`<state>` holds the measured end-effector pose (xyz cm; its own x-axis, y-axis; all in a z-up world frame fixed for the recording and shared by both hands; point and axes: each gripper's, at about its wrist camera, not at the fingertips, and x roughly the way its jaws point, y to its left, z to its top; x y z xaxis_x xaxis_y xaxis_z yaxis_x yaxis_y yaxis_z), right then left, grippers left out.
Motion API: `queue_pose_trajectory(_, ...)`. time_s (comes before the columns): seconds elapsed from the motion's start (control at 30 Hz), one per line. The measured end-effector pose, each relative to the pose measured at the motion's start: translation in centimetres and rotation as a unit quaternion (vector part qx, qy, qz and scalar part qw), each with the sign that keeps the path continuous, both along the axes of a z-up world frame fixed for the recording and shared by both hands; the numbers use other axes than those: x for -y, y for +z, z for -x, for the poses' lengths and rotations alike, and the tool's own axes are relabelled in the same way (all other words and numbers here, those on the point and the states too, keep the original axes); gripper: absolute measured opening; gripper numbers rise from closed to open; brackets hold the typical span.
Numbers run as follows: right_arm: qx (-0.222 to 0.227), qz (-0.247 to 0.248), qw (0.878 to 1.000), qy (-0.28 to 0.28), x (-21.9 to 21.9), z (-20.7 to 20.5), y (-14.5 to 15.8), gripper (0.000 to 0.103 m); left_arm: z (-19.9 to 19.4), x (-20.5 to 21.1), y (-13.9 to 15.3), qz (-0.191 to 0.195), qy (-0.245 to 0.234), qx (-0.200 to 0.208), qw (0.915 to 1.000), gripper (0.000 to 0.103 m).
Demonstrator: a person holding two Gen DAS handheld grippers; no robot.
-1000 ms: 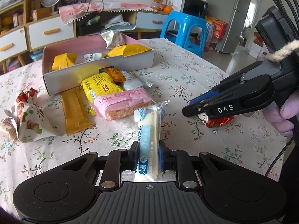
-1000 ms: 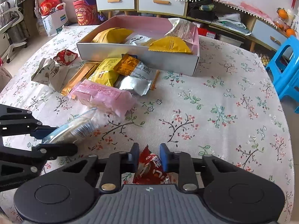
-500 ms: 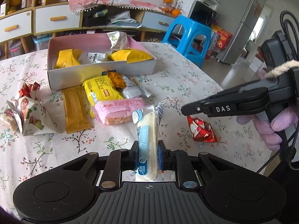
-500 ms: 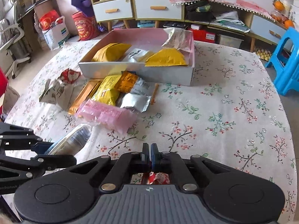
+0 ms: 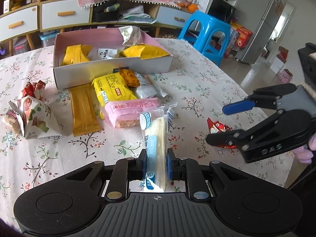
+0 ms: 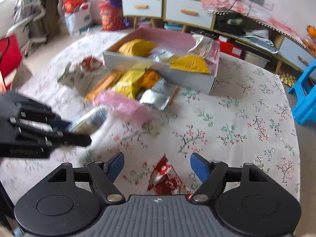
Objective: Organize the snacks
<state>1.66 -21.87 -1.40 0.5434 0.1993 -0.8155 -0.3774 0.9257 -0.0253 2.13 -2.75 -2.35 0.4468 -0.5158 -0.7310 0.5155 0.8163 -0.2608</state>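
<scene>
My left gripper point(image 5: 157, 165) is shut on a long white-and-blue snack packet point(image 5: 156, 130), held just above the floral tablecloth; the packet point(image 6: 88, 118) shows blurred in the right wrist view. The jaws of my right gripper point(image 6: 157, 165) are opening and stand wide. A red snack packet point(image 6: 165, 177) lies on the cloth between and below its fingers, and the pads do not touch it. In the left wrist view the right gripper point(image 5: 217, 123) hovers over that red packet point(image 5: 219, 128). A pink-lined box point(image 5: 110, 73) holding yellow and silver packets sits at the far side.
Loose snacks lie in front of the box: a yellow packet point(image 5: 110, 90), a pink packet point(image 5: 132, 110), a gold bar point(image 5: 83, 110) and a silver packet point(image 6: 156, 96). Triangular packs point(image 5: 29, 116) sit at the left. A blue stool point(image 5: 207, 33) stands beyond the table's right edge.
The right gripper's jaws, shut half a second ago, have swung wide apart over the red packet. The left gripper keeps its grip on the long packet and has rolled slightly.
</scene>
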Motion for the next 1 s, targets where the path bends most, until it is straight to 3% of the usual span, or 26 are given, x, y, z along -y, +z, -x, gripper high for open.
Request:
queue_pose_trajectory(0.13, -0.025, 0.029, 0.999, -0.007, 0.1, -0.7, -1.5, 0.053, 0.0, 0.0, 0.0, -0.001, -0.001, 0.000, 1.0000, 0.017)
queue_pose_trajectory(0.2, -0.031, 0.038, 0.999, -0.012, 0.3, -0.8, -2.0, 0.043, 0.1, 0.1, 0.1, -0.003, -0.001, 0.001, 1.0000, 0.016)
queue_pose_trajectory(0.27, -0.035, 0.041, 0.998, -0.015, 0.4, -1.0, -2.3, 0.026, 0.1, 0.1, 0.2, -0.002, -0.001, 0.001, 1.0000, 0.017)
queue_pose_trajectory(0.37, -0.025, 0.049, 0.998, -0.013, 0.4, -0.9, -2.3, 0.021, 0.2, 0.0, 0.6, 0.000, 0.000, 0.004, 1.0000, 0.016)
queue_pose_trajectory(0.47, -0.013, 0.052, 0.999, -0.011, 0.3, -0.7, -1.9, 0.018, 0.1, -0.2, 1.2, 0.010, 0.002, 0.005, 0.9999, 0.016)
queue_pose_trajectory(0.87, 0.011, -0.039, 0.998, -0.054, 1.4, -2.3, 2.0, 0.017, -1.3, -1.3, 3.2, 0.036, 0.034, 0.007, 0.9988, 0.016)
queue_pose_trajectory(1.0, 0.010, -0.074, 0.995, -0.072, 1.7, -3.9, 3.2, 0.017, -2.8, -1.5, 4.0, 0.027, 0.062, 0.020, 0.9975, 0.016)
